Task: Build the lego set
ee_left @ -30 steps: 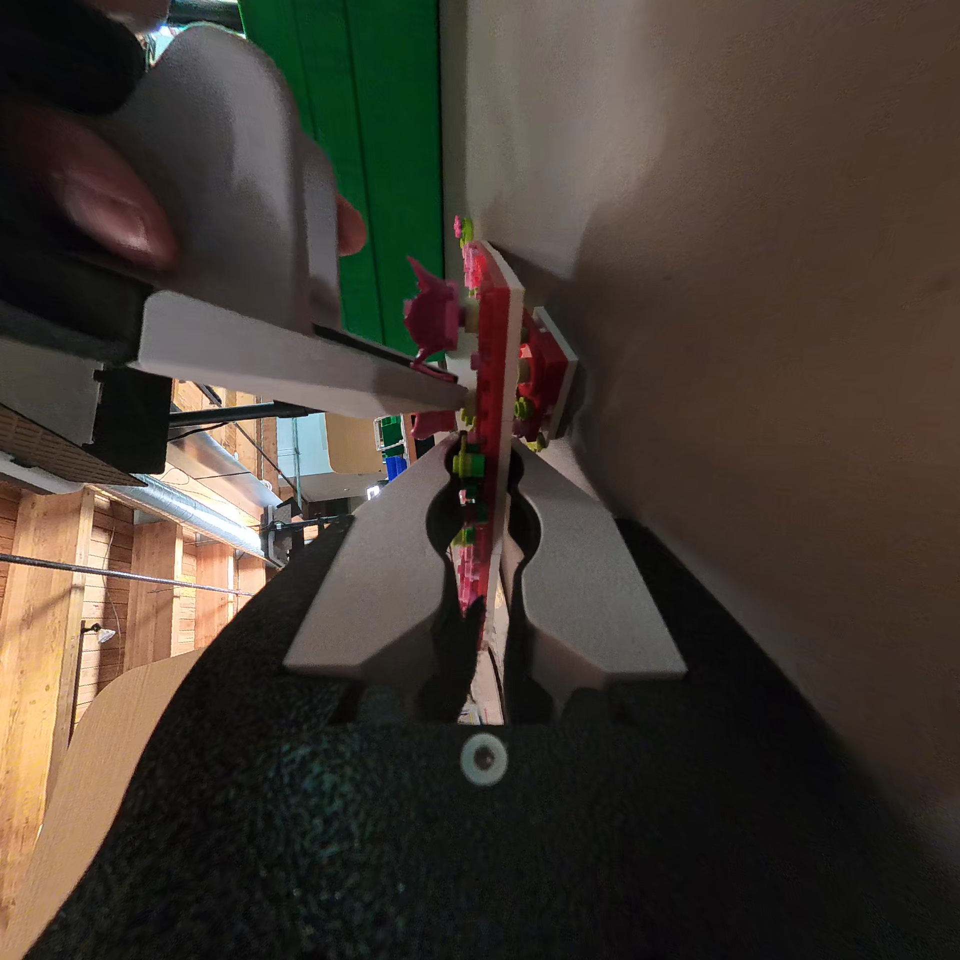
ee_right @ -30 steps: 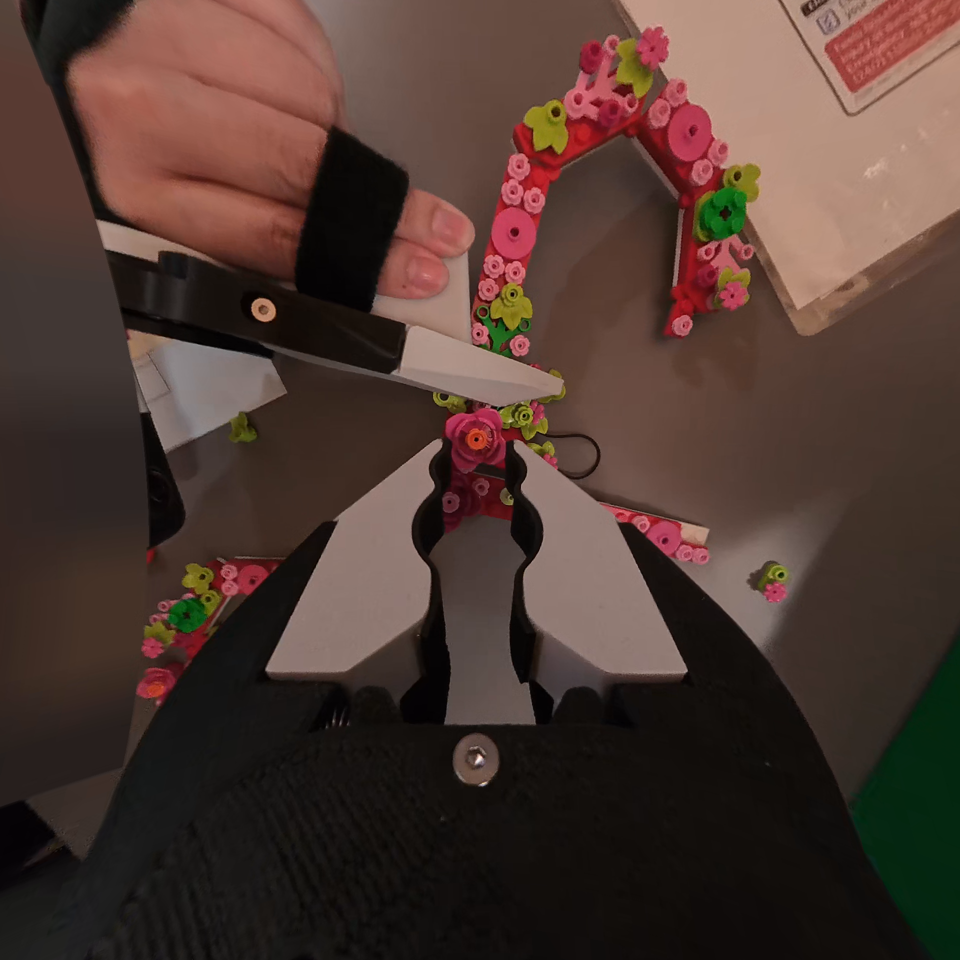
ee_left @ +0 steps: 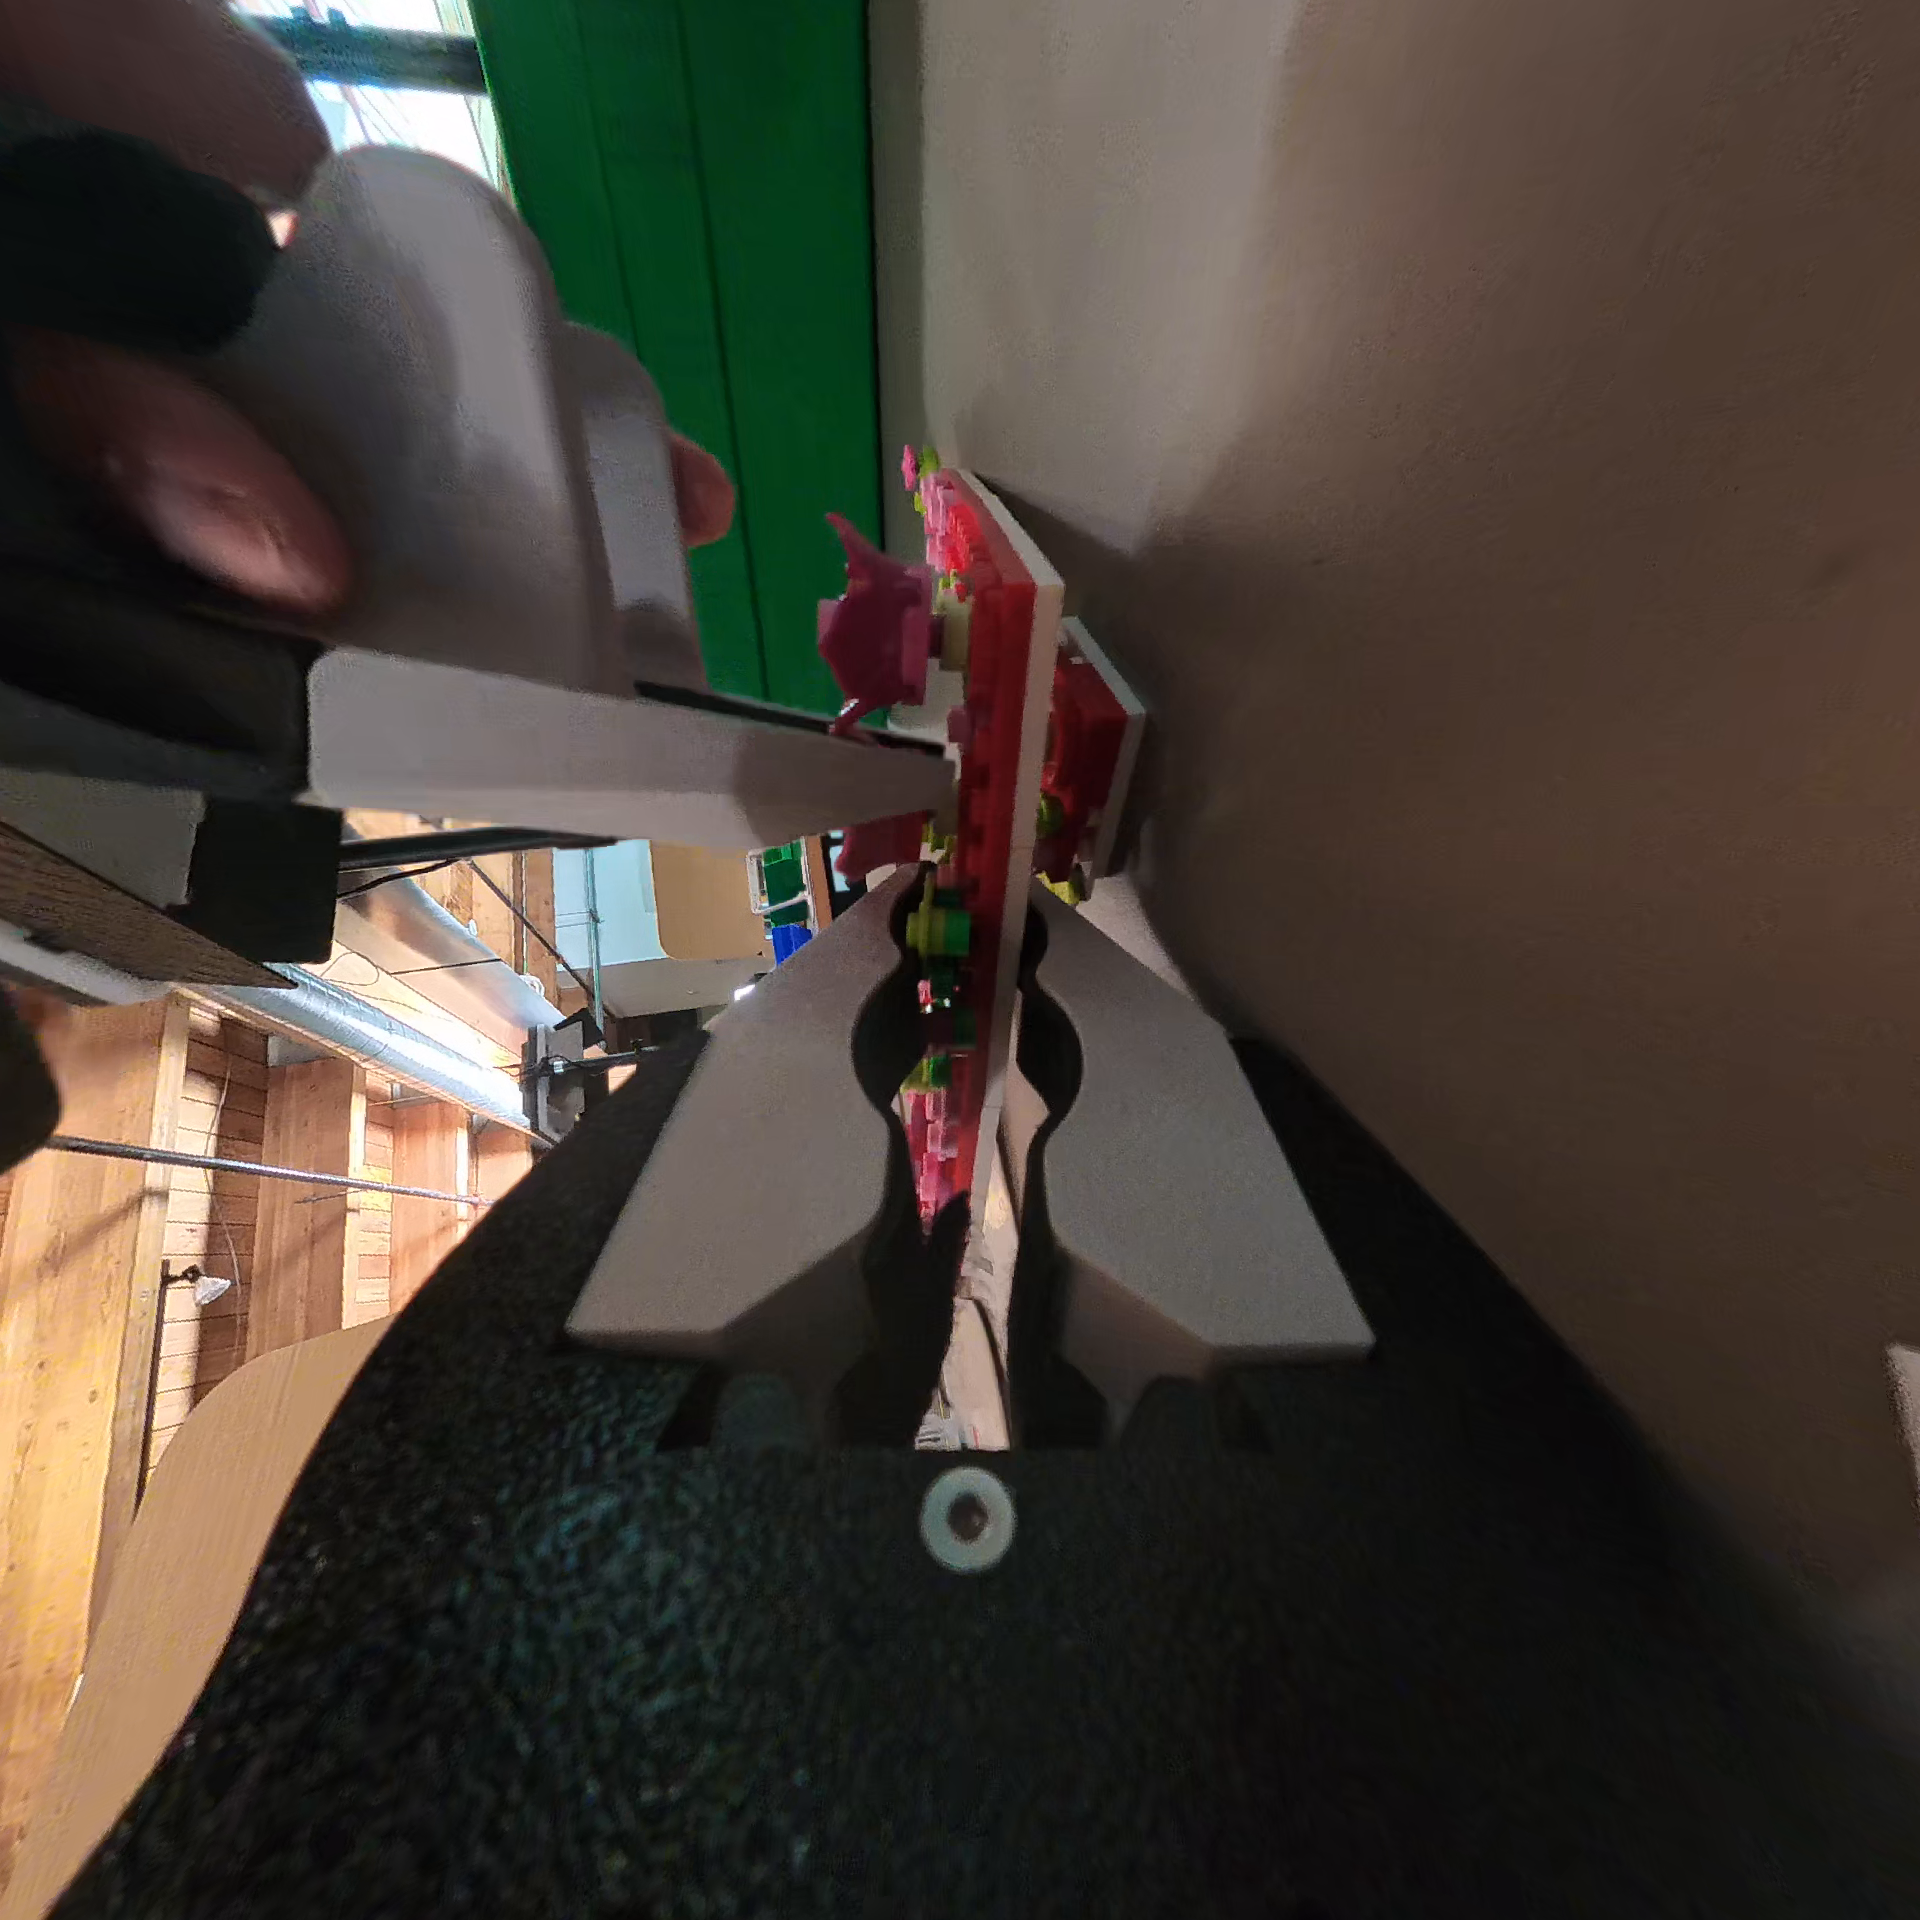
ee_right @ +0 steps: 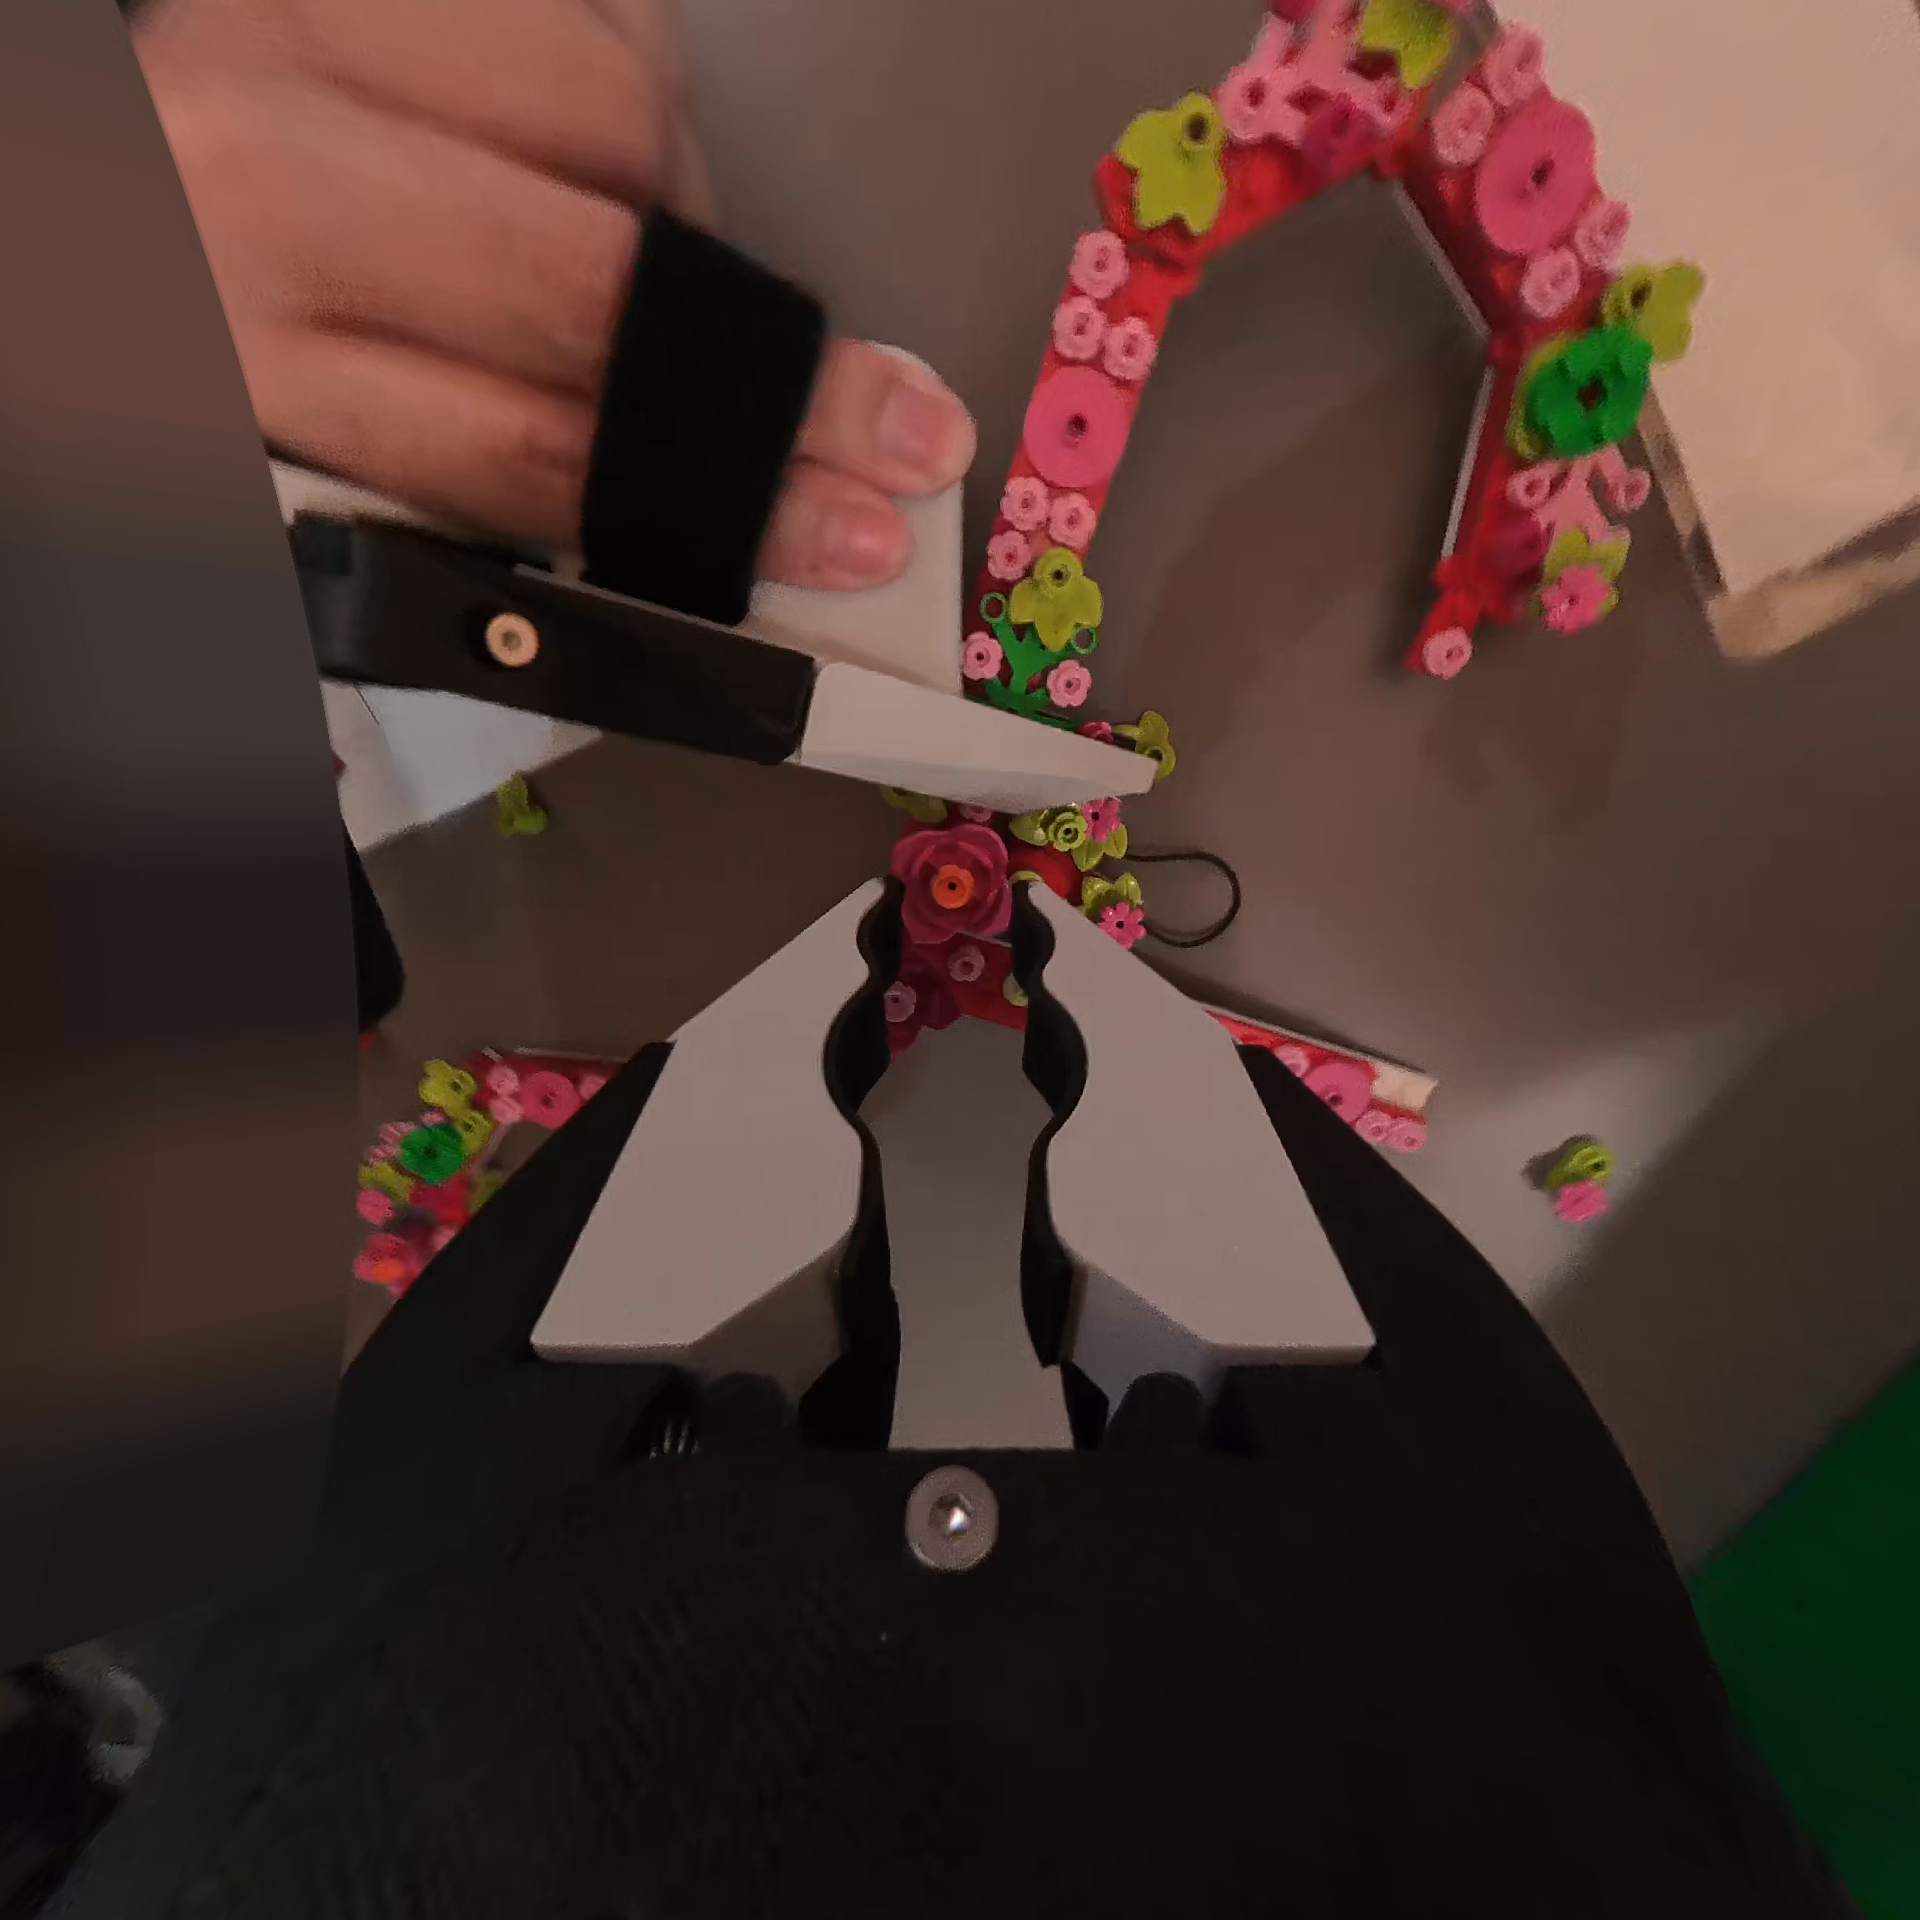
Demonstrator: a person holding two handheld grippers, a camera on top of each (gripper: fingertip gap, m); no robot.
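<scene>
A red lego arch frame [ee_right: 1081, 416] studded with pink flowers and lime leaves is tilted up off the grey table [ee_right: 1403, 883]. In the left wrist view the frame [ee_left: 1003, 727] is edge-on, and my left gripper [ee_left: 971, 899] is shut on its lower end. My right gripper [ee_right: 956, 904] is shut on a dark pink rose with an orange centre [ee_right: 951, 888] and holds it against the frame's face. In the left wrist view the right gripper [ee_left: 914, 769] comes in from the left with the rose [ee_left: 873, 634]. The left gripper's finger [ee_right: 935, 738] lies across just above the rose.
A second flowered red section [ee_right: 436, 1153] lies at lower left and a red strip with pink flowers [ee_right: 1340, 1086] to the right. A loose flower piece [ee_right: 1579, 1179], a lime leaf [ee_right: 520, 805] and a black cord loop [ee_right: 1205, 904] lie on the table. A white box [ee_right: 1766, 312] is upper right. Tip to tip, the grippers are about 4 cm apart. From the right gripper's tips to the lime leaf [ee_right: 520, 805] is close to 10 cm.
The arch frame looks slightly nearer and shifted toward the upper right in the right wrist view. Both grippers keep their holds, with the rose still at the frame.
</scene>
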